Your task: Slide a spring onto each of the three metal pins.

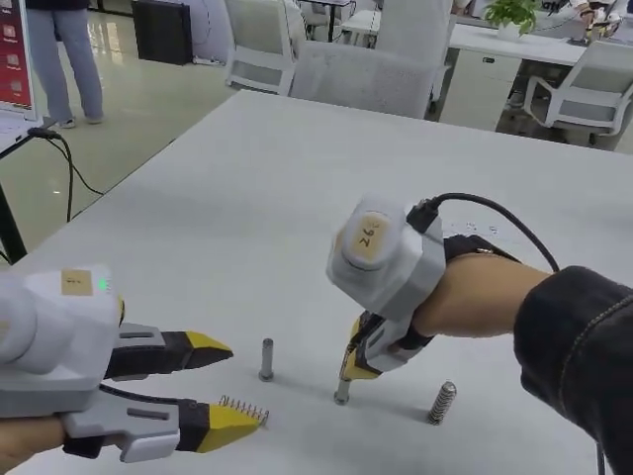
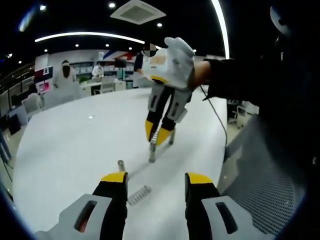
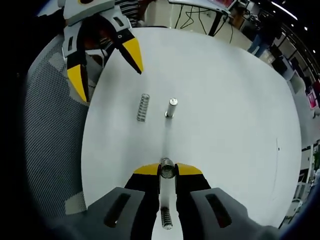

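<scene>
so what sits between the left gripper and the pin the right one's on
In the left gripper view: a loose spring lying flat, then a bare upright pin.

Tbl open past upright pin.

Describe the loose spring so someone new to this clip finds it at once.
On the white table, find the left claw. The loose spring lies flat by its lower yellow tip; the others stand upright: the held spring in the right claw, the standing spring beyond it.
</scene>
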Demonstrator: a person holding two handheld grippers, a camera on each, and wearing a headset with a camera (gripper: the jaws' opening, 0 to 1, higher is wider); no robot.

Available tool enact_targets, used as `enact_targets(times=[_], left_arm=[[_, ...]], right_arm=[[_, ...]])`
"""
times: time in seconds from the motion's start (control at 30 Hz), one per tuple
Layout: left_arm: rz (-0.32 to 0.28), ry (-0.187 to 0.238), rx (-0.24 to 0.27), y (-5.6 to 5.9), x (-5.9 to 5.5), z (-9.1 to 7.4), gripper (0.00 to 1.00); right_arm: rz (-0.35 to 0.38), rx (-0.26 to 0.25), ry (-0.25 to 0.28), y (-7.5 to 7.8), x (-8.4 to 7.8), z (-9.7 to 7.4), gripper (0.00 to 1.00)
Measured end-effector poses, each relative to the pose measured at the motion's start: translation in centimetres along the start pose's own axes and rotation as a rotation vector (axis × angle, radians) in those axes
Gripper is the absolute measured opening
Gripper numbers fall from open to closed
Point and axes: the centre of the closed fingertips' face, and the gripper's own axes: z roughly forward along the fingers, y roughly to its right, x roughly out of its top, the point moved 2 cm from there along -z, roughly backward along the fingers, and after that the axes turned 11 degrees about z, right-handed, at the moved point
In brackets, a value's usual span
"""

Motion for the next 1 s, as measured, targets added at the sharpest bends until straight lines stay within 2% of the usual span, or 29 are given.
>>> enact_targets(times=[0.47, 0.7, 0.87, 1.0], left_arm=[[0.002, -0.002, 0.0, 0.1, 0.0, 0.0, 0.4], [0.007, -0.01, -0.004, 0.2, -0.1, 0.1, 0.4], [0.006, -0.01, -0.002, 0.1, -0.1, 0.1, 0.4], [0.005, -0.009, 0.0, 0.1, -0.1, 0.0, 0.4]], right_arm=[[0.027, 0.003, -0.028, 0.2, -0.9, 1.7, 0.08], [0.041, 0.005, -0.033, 0.2, -1.2, 2.2, 0.08], [0.036, 0.004, -0.064, 0.1, -1.9, 2.7, 0.08], [0.049, 0.005, -0.06, 0.2, -1.9, 2.7, 0.08]])
